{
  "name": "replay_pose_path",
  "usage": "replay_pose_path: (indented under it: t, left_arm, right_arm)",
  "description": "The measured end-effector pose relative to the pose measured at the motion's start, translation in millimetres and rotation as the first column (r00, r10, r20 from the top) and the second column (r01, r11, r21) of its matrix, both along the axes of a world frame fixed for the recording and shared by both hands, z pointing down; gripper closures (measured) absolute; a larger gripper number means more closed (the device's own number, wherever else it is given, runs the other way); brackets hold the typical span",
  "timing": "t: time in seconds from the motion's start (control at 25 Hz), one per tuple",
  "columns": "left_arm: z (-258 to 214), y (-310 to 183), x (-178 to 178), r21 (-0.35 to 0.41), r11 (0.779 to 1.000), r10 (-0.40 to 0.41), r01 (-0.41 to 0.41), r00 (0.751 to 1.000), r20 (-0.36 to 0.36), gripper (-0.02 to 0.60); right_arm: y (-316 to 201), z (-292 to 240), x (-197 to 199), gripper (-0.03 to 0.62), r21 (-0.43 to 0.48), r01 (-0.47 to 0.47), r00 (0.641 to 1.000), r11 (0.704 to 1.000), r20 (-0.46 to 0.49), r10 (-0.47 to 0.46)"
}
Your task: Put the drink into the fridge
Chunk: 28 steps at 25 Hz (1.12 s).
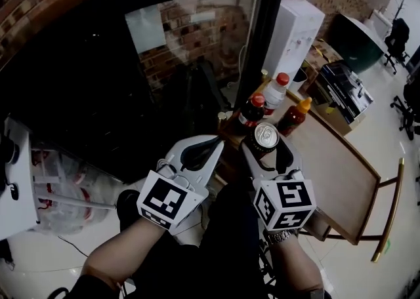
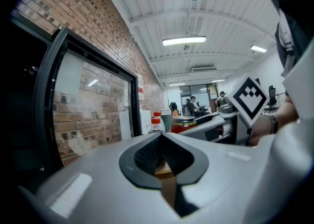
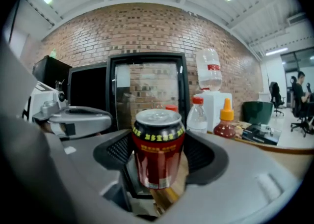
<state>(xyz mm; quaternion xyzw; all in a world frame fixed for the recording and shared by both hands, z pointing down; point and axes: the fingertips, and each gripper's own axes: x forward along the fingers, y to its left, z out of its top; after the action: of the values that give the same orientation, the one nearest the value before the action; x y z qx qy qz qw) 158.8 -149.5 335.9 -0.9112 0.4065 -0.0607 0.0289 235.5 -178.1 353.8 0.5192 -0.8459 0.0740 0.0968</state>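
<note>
My right gripper pinched the red drink can upright between its jaws, just in front of the fridge, whose glass door stood closed. My left gripper hung beside it, also facing the fridge, jaws pressed together on nothing. Three bottles stood on the table right of the fridge.

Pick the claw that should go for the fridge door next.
Left, probably. The left claw is shut and empty, on the side of the fridge door, which looks closed. The right claw is clamped on the can.
</note>
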Motion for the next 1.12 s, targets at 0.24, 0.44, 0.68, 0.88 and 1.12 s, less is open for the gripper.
replay_pose_path:
  t: [0.24, 0.44, 0.68, 0.88, 1.12]
  left_arm:
    - [-10, 16, -55, 0.01, 0.989, -0.146, 0.146, 0.989, -0.005, 0.577]
    - [-7, 35, -121, 0.027, 0.961, -0.275, 0.274, 0.961, 0.036, 0.577]
    - [-2, 64, -204, 0.025, 0.907, -0.42, 0.42, 0.907, 0.039, 0.577]
    - [6, 86, -263, 0.013, 0.855, -0.519, 0.519, 0.854, 0.038, 0.577]
    - [21, 94, -320, -0.015, 0.797, -0.603, 0.604, 0.797, 0.018, 0.577]
  right_arm:
    - [17, -13, -61, 0.273, 0.028, 0.144, 0.989, 0.989, 0.011, -0.144]
    - [32, -12, -127, 0.273, 0.028, 0.274, 0.962, 0.961, 0.011, -0.274]
    - [55, -7, -209, 0.273, 0.032, 0.4, 0.916, 0.916, 0.0, -0.4]
    - [67, 3, -269, 0.273, 0.032, 0.488, 0.873, 0.872, -0.005, -0.488]
    - [72, 23, -331, 0.273, 0.026, 0.573, 0.82, 0.819, -0.014, -0.573]
